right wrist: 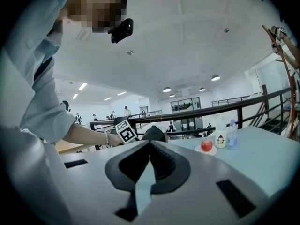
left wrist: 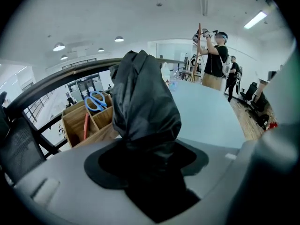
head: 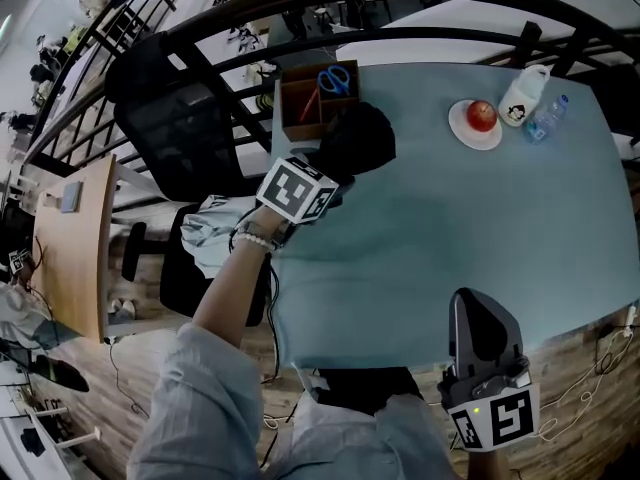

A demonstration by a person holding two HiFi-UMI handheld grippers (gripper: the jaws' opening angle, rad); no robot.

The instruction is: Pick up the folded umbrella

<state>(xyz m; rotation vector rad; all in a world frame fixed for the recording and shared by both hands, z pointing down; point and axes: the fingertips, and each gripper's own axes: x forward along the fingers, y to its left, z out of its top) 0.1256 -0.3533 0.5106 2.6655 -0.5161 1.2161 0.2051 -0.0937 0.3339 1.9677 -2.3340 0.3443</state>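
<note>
Already your left hand-held gripper (head: 335, 173) is clamped on the umbrella (head: 358, 136) at the worktop's (head: 450, 248) eleven o'clock; lifting it clear remains. Your right hand-held gripper (head: 479, 306) sits closed, empty.

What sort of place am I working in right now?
Probably an open-plan office or lab: a mesh office chair beside the table, a wooden desk organiser holding scissors, and a dark railing along the table's far side.

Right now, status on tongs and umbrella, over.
Left tongs shut on folded umbrella. Right tongs shut, empty, over table near edge. Wooden organizer close beside umbrella.
</note>
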